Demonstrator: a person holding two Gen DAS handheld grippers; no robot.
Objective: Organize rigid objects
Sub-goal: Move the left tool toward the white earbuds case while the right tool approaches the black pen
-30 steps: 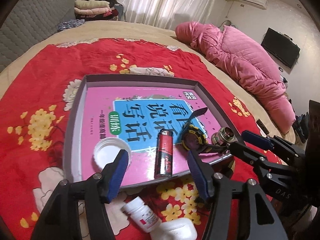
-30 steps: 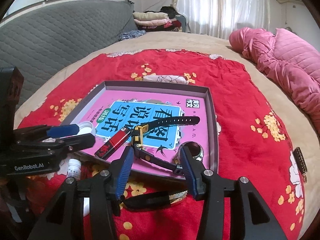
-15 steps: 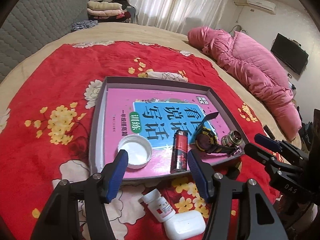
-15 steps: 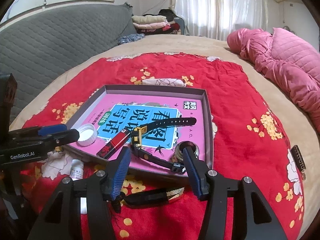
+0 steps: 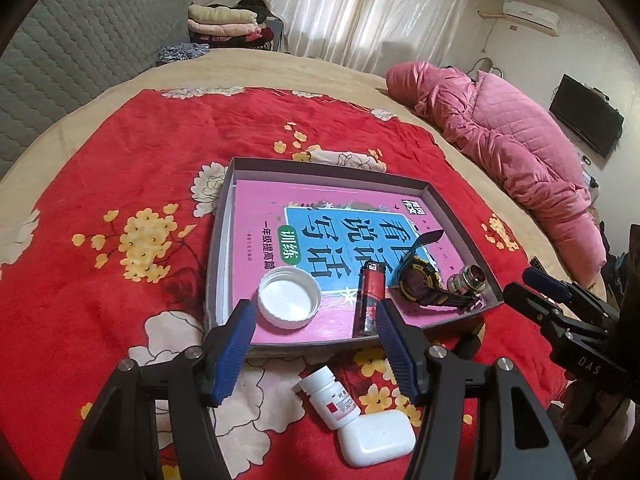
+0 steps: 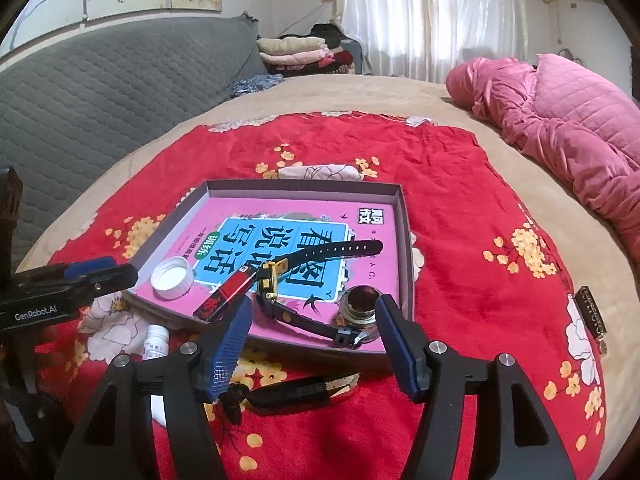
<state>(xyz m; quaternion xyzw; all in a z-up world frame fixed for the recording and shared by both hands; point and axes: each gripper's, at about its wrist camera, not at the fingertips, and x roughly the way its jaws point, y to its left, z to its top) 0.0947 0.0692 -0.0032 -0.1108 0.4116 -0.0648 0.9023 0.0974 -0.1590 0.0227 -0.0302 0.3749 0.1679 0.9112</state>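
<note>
A grey tray (image 5: pixel 328 168) on the red blanket holds a pink book (image 5: pixel 272 208). On the book lie a white cap (image 5: pixel 289 296), a red lighter (image 5: pixel 371 296), a black-and-yellow watch (image 5: pixel 418 282) and a small metal cylinder (image 5: pixel 468 280). My left gripper (image 5: pixel 312 320) hovers open over the tray's near edge, nothing between its fingers. My right gripper (image 6: pixel 314 312) hangs above the tray's near corner, its jaws opening. The watch (image 6: pixel 268 276) strap end lies below them, untouched, beside the metal cylinder (image 6: pixel 362 308).
A white pill bottle (image 5: pixel 330 398) and a white case (image 5: pixel 378 438) lie on the blanket in front of the tray. A black hand tool (image 6: pixel 304 390) lies under my right gripper. A pink quilt (image 5: pixel 520 152) is heaped at the far right.
My right gripper's jaws have spread wider. My left gripper has drawn back and up from the tray, so the pill bottle and white case show more fully.
</note>
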